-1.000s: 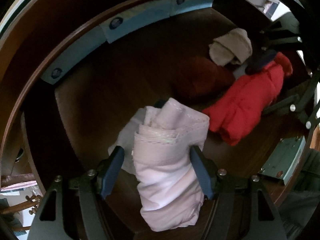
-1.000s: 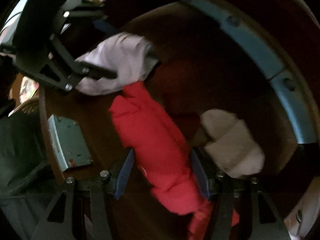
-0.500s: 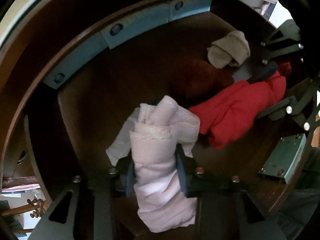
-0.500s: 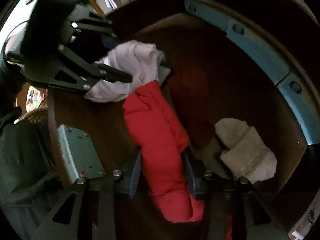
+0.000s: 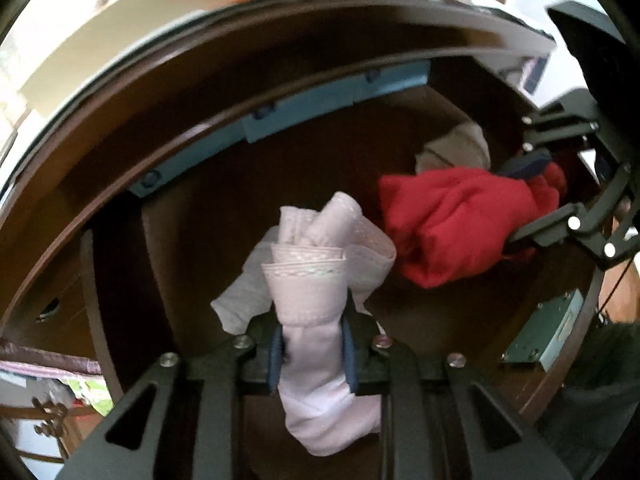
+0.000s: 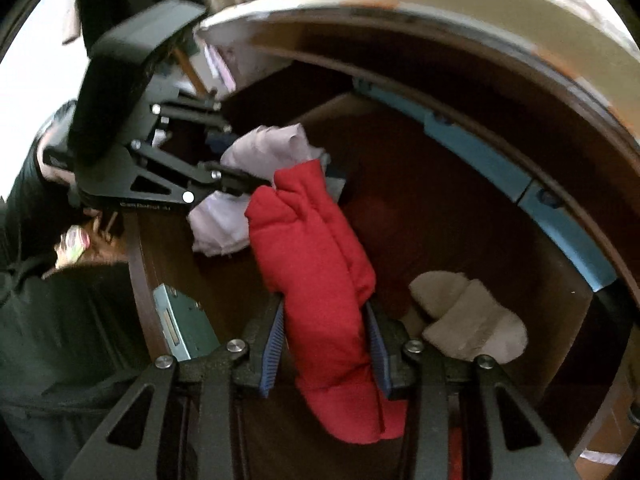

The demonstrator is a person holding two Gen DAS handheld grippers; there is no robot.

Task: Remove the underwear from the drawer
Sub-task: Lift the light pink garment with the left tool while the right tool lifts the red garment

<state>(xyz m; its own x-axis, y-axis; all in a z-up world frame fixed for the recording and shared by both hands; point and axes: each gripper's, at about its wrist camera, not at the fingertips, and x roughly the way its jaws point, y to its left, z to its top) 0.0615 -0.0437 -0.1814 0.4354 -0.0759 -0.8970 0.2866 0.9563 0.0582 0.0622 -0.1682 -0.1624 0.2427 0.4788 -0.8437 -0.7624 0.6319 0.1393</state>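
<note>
In the left wrist view my left gripper [image 5: 310, 344] is shut on a rolled pale pink underwear [image 5: 308, 280], which sticks out above and below the pads and hangs over the dark wooden drawer [image 5: 208, 248]. In the right wrist view my right gripper [image 6: 326, 344] is shut on a folded red underwear [image 6: 316, 248], also lifted off the drawer floor. Each view shows the other hand's load: the red underwear [image 5: 452, 224] at right, the pink underwear [image 6: 260, 152] at upper left with the left gripper [image 6: 230, 160] on it.
A beige folded garment [image 6: 468, 316] and a dark red one [image 6: 384, 220] lie on the drawer floor. Blue-grey brackets [image 6: 480, 156] line the drawer's far wall. A metal lock plate [image 6: 180, 328] sits on the near wall. A person's dark clothing [image 6: 48, 320] is at left.
Both grippers closed from open around their rolls to a tight grip. Both then rose and tipped back, lifting the pink and red underwear, so the drawer's rim and the bright room above came into view.
</note>
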